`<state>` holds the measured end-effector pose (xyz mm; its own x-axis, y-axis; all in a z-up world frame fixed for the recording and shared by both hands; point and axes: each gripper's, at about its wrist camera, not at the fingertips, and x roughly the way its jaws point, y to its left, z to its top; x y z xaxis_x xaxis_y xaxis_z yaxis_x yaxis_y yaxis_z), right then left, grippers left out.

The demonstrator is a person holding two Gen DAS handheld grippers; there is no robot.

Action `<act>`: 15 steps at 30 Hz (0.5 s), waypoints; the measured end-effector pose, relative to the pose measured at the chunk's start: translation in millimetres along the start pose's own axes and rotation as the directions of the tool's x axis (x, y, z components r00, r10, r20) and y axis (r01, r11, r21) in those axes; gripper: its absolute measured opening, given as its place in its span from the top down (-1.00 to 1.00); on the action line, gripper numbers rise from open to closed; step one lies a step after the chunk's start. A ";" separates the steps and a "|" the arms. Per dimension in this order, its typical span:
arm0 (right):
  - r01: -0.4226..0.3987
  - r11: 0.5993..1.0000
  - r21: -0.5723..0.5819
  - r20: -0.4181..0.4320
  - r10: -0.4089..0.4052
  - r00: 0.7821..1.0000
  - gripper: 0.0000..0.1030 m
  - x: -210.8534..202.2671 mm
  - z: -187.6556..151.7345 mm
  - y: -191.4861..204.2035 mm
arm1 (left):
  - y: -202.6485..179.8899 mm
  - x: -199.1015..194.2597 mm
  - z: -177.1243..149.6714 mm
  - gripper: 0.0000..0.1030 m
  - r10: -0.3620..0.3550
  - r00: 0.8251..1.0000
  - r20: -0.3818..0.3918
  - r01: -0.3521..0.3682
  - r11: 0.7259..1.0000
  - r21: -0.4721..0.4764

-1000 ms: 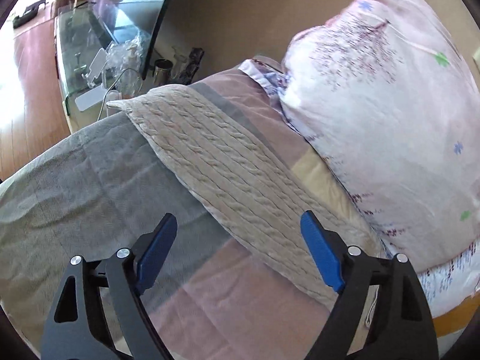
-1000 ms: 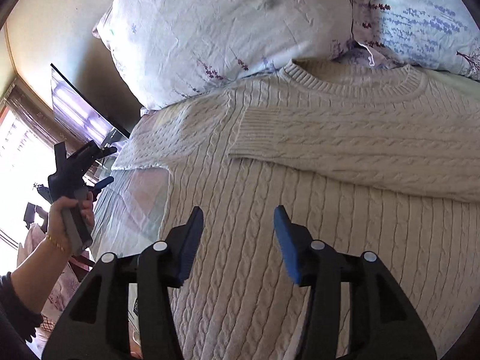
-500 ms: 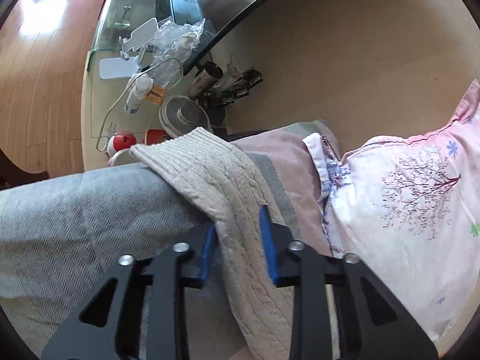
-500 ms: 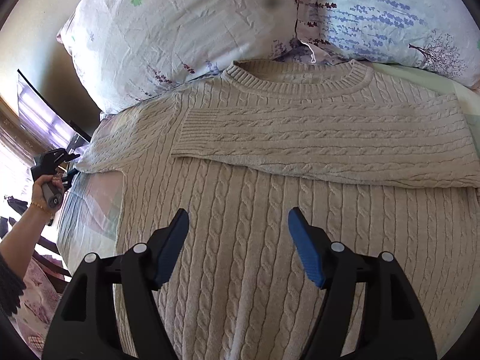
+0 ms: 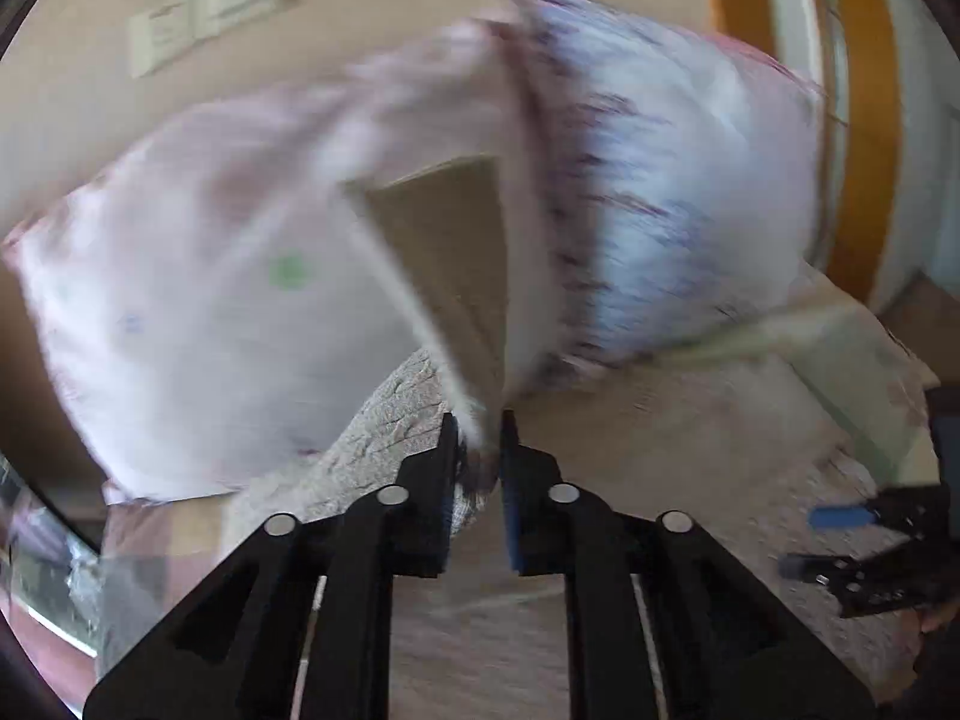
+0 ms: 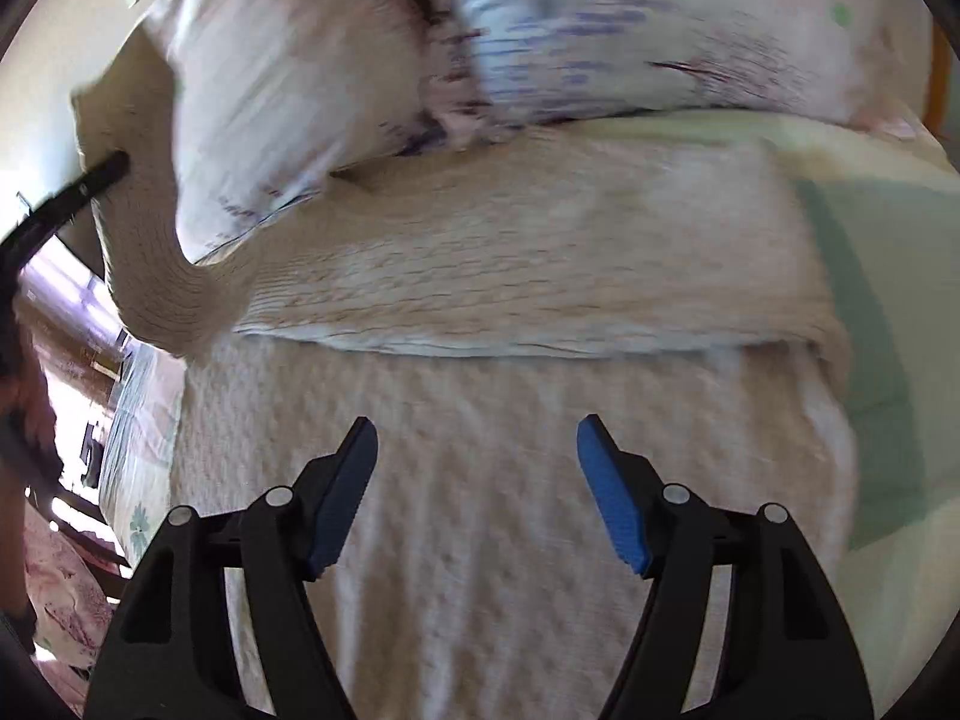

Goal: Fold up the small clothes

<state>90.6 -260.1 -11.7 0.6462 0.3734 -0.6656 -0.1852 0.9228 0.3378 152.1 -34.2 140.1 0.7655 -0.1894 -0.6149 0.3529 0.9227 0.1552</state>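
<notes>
A cream cable-knit sweater [image 6: 492,480] lies flat on the bed, one sleeve [image 6: 540,276] folded across its chest. My left gripper [image 5: 477,450] is shut on the other sleeve [image 5: 396,420] and holds it lifted; in the right wrist view that sleeve [image 6: 150,252] hangs raised at the left, with the left gripper [image 6: 90,180] on it. My right gripper [image 6: 477,462] is open and empty, just above the sweater's body. It also shows at the right edge of the left wrist view [image 5: 840,540]. Both views are motion-blurred.
Two floral pillows [image 6: 300,60] [image 6: 660,24] lean at the head of the bed behind the sweater. A pale green bedsheet [image 6: 888,312] lies to the right. The wall with switch plates [image 5: 204,6] stands behind. A bedside area with clutter shows at far left [image 6: 78,450].
My left gripper closed on the spread sleeve at the bed's edge, lifted it and swung it toward the pillows. My right gripper stayed open over the sweater's body and shifted a little.
</notes>
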 end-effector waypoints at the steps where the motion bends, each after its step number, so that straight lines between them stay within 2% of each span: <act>1: 0.009 1.000 0.025 0.000 -0.009 1.000 -0.34 -3.4 -1.5 -11.9 | -38.6 19.9 -6.0 0.17 -0.041 0.998 -0.054 0.044 0.998 0.054; 2: 0.021 0.998 0.056 -0.001 -0.021 1.000 -0.34 -6.5 -3.1 -24.8 | -62.1 36.9 -14.9 0.02 -0.055 0.993 -0.105 0.064 0.995 0.081; 4: 0.023 0.991 0.134 0.011 -0.025 1.000 -0.34 -16.9 -4.8 -52.6 | -85.9 61.6 -36.2 0.02 -0.072 0.977 -0.202 0.090 0.993 0.081; 5: 0.018 0.987 0.162 0.022 -0.022 1.000 -0.30 -21.6 -3.9 -62.4 | -80.5 63.3 -45.1 0.02 -0.064 0.972 -0.228 0.076 0.996 0.047; 6: -0.001 0.981 0.193 0.041 -0.007 0.999 -0.22 -27.4 -0.7 -72.2 | -65.3 57.7 -54.5 -0.04 -0.071 0.970 -0.235 0.070 0.997 -0.013; 8: -0.048 0.973 0.226 0.062 0.035 0.997 -0.05 -30.4 7.7 -81.0 | -34.6 39.4 -67.2 -0.59 -0.054 0.976 -0.212 0.035 0.995 -0.094; 9: -0.071 0.966 0.247 0.060 0.058 0.997 0.05 -27.6 15.7 -83.3 | -19.5 29.5 -75.2 -0.64 -0.022 0.979 -0.204 -0.004 0.992 -0.125; 11: -0.087 0.959 0.270 0.053 0.075 0.996 0.22 -18.3 28.1 -83.7 | 9.6 10.7 -95.8 -0.65 0.029 0.972 -0.233 -0.074 0.979 -0.188; 15: -0.044 0.974 0.222 0.034 0.037 0.999 0.30 8.4 55.8 -68.3 | 56.7 -15.7 -148.3 -0.64 0.051 0.938 -0.344 -0.172 0.928 -0.330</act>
<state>150.0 -325.3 -3.3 0.6633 0.4041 -0.6299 -0.0445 0.8615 0.5058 80.4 70.9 43.9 0.5511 -0.0149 -0.8343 0.0182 0.9998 -0.0058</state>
